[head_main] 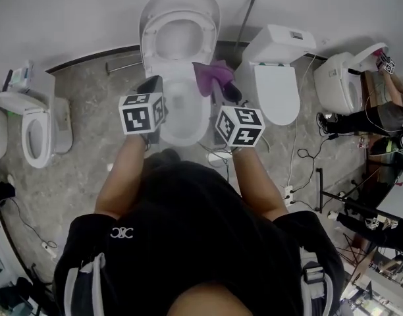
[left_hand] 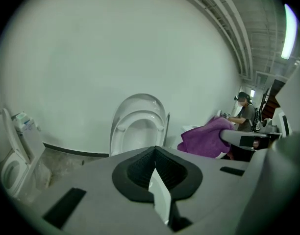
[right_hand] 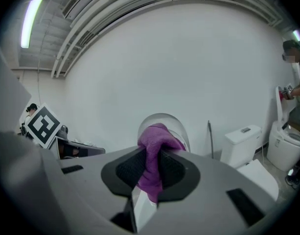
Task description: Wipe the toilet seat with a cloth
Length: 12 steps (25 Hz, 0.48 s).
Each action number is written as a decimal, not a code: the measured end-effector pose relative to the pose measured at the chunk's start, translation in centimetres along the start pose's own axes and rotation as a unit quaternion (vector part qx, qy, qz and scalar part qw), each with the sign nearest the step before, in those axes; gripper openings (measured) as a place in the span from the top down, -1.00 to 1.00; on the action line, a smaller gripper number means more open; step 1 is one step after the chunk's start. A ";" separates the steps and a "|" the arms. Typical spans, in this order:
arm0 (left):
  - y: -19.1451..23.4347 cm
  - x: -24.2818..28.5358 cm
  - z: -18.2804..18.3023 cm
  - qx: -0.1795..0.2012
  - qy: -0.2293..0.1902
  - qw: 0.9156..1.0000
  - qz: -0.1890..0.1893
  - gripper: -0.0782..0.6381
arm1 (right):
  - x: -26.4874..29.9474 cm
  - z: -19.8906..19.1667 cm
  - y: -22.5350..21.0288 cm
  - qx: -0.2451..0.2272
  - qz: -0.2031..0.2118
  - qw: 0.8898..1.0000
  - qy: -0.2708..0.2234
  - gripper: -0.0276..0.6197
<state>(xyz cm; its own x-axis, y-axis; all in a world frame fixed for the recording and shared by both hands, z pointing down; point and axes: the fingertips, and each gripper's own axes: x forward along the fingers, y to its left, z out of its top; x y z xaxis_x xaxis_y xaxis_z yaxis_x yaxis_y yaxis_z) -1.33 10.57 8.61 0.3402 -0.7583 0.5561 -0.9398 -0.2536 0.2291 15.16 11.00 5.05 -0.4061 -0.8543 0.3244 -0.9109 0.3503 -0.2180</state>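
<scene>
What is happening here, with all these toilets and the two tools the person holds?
A person stands facing the middle toilet, whose lid is raised, with a gripper in each hand. The right gripper is shut on a purple cloth and holds it over the right side of the bowl. The left gripper is shut with nothing in it, over the left side. Whether the cloth touches the toilet cannot be told.

R gripper (right_hand: 151,173) clamped on purple cloth (right_hand: 154,153); toilet (right_hand: 182,131) behind, lid up.
</scene>
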 end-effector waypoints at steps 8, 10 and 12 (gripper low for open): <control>4.0 5.3 0.2 -0.020 0.036 0.999 -0.023 0.76 | 5.7 -1.0 -1.5 -0.001 -0.035 0.998 0.043 0.71; 4.6 6.5 0.0 -0.024 0.044 0.998 -0.025 0.76 | 6.6 -1.3 -1.9 0.000 -0.041 0.998 0.050 0.71; 4.7 7.5 -0.3 -0.027 0.053 0.998 -0.028 0.76 | 7.3 -1.7 -2.7 0.002 -0.048 0.997 0.056 0.71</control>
<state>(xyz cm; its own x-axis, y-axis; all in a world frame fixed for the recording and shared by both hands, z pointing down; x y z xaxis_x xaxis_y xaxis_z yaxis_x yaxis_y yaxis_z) -3.19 3.84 14.15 0.3961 -0.6759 0.6215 -0.9172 -0.2590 0.3029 14.52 4.44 9.54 -0.3222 -0.8356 0.4449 -0.9460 0.2665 -0.1844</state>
